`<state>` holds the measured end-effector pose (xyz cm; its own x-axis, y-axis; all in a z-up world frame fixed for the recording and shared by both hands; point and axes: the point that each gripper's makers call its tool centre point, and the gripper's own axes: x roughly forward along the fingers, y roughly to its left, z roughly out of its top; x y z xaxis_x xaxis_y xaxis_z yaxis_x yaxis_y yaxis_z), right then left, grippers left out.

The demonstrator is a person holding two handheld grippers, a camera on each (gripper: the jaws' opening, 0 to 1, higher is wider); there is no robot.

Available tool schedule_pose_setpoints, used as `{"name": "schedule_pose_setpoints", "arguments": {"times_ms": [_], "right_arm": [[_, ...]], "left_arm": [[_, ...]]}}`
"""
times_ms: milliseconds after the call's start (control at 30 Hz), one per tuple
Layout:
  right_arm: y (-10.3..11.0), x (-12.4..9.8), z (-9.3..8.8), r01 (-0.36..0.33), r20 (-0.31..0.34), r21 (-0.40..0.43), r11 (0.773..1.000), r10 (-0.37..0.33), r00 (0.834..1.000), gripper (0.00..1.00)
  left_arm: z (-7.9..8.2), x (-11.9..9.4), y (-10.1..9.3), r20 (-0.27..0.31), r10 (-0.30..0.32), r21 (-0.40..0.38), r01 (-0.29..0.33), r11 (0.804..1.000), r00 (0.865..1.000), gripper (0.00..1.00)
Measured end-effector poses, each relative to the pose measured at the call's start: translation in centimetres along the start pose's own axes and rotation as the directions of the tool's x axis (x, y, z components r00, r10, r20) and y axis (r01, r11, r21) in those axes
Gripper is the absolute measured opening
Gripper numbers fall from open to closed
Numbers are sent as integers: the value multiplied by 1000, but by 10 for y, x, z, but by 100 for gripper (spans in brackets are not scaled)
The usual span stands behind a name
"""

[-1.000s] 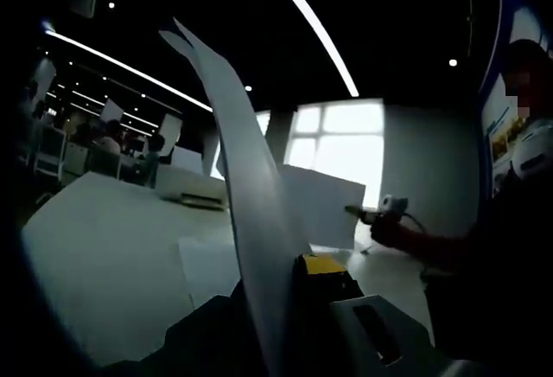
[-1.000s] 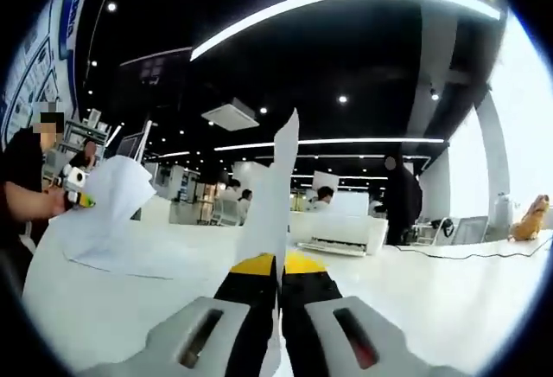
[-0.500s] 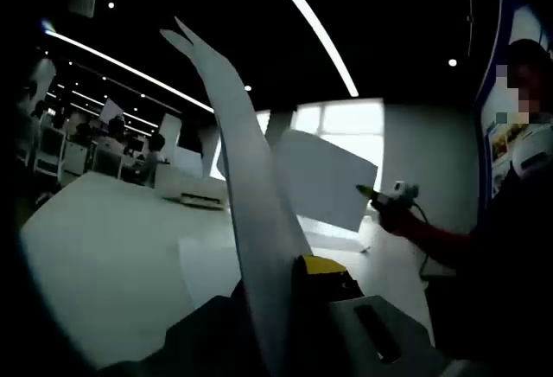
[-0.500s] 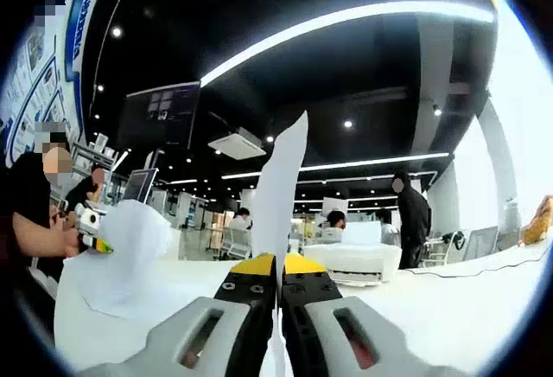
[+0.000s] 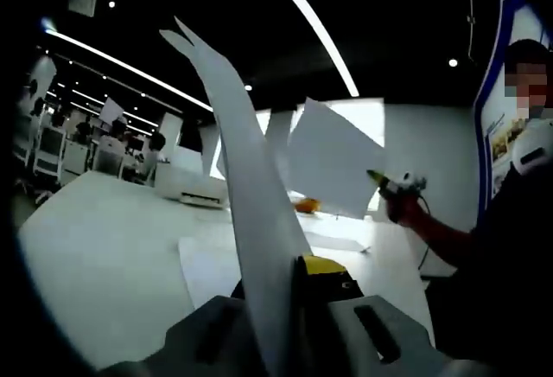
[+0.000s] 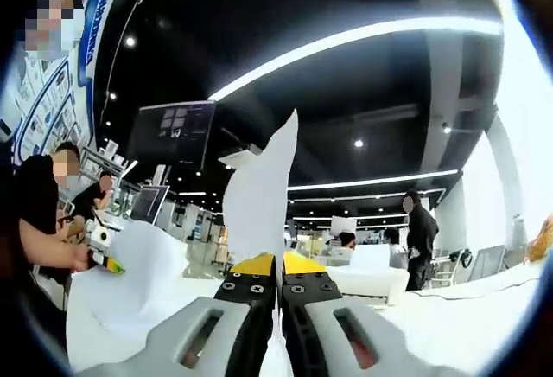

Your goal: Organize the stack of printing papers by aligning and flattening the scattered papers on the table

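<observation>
Your left gripper [image 5: 289,260] has its jaws closed on a white sheet of paper [image 5: 246,187] that rises between them and curls over at the top, edge-on to the camera. Your right gripper [image 6: 278,265] likewise pinches a sheet [image 6: 259,200] that stands upright from its yellow-tipped jaws. In the left gripper view that second sheet shows as a flat white panel [image 5: 333,169] held up in the air above the table [image 5: 104,256]. More paper [image 5: 207,265] lies flat on the white table just beyond your left jaws.

A white printer [image 5: 203,194] sits further back on the table, and a small orange object [image 5: 305,205] lies near it. People [image 6: 421,234] stand and sit in the background under long ceiling light strips [image 6: 363,35]. A dark screen [image 6: 173,130] hangs overhead; its writing is too small to read.
</observation>
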<state>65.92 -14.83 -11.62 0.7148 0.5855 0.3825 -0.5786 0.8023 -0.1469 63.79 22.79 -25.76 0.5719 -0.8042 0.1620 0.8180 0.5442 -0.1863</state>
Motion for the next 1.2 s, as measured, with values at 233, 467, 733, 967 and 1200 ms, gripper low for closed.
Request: {"name": "schedule_pose_setpoints", "arguments": {"times_ms": [233,467,733,967,1200], "right_arm": [[4,-1,13,0,34,9,1000,-1,999,0],[8,-2,22,-4,55,-2,1000,4,998,0],[4,-7,38,0,83,-15,1000,1,997,0],[2,-18,71,-8,147,-37,999,13,989,0],[7,-28,103,-39,187,-71,997,52,981,0]], "left_arm": [[0,0,0,0,0,3,0,1000,1000,7],[0,-1,0,1,0,5,0,1000,1000,7],[0,-1,0,0,0,5,0,1000,1000,7],[0,-1,1,-1,0,4,0,1000,1000,7],[0,-1,1,-2,1,8,-1,1000,1000,7]]}}
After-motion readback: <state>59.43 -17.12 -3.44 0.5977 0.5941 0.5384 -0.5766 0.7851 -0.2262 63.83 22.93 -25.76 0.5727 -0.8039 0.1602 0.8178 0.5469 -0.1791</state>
